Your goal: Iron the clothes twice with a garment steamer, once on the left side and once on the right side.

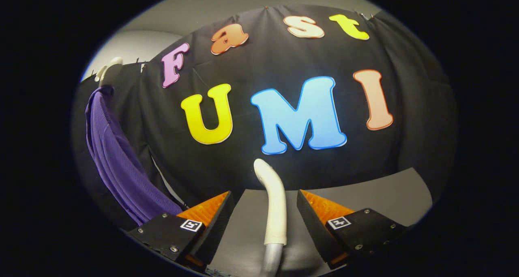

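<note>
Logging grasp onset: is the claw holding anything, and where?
Nothing held. The claw is open, its fingers either side of the white steamer handle, not touching it.

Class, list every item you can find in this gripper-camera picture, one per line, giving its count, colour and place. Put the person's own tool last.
garment: one, purple, ribbed, hanging off to the side of the fingers, in front of the wall cloth.
hanger hook: one, white, above the garment.
steamer handle: one, white with a grey lower part, upright between the fingers, touching neither.
surface: one, grey, beneath the steamer handle and fingers.
wall cloth: one, black, beyond everything.
gripper: one, fingers spread wide either side of the steamer handle, not pressing on it.
</note>
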Motion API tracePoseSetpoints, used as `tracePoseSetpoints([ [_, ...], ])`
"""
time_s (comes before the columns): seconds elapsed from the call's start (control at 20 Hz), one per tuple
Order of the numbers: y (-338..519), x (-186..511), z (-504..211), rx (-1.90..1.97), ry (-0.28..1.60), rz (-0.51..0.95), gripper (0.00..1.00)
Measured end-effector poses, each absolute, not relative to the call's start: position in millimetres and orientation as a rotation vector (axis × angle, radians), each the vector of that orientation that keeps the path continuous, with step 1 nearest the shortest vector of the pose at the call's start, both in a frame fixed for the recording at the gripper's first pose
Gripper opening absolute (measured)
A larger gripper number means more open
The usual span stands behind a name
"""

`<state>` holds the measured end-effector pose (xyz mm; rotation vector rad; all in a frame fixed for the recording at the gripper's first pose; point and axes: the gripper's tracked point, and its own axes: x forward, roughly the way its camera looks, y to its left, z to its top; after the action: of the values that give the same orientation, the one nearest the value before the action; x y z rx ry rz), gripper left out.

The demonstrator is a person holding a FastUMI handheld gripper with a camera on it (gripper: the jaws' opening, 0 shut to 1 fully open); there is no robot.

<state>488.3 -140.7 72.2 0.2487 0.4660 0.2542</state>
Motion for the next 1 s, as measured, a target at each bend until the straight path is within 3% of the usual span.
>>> tracePoseSetpoints([
  [0.2,-136.4,517.4,44.4,0.365,0.574,0.287,0.95],
  [0.75,-113.0,510.6,-21.1,0.585,0.886,0.389,0.91],
  [0.85,-115.2,508.8,-30.3,0.572,0.913,0.384,0.79],
  [0.9,-118.1,510.2,-35.0,0.568,0.927,0.369,0.64],
  [1.0,-114.7,509.9,-35.3,0.614,0.933,0.374,0.43],
])
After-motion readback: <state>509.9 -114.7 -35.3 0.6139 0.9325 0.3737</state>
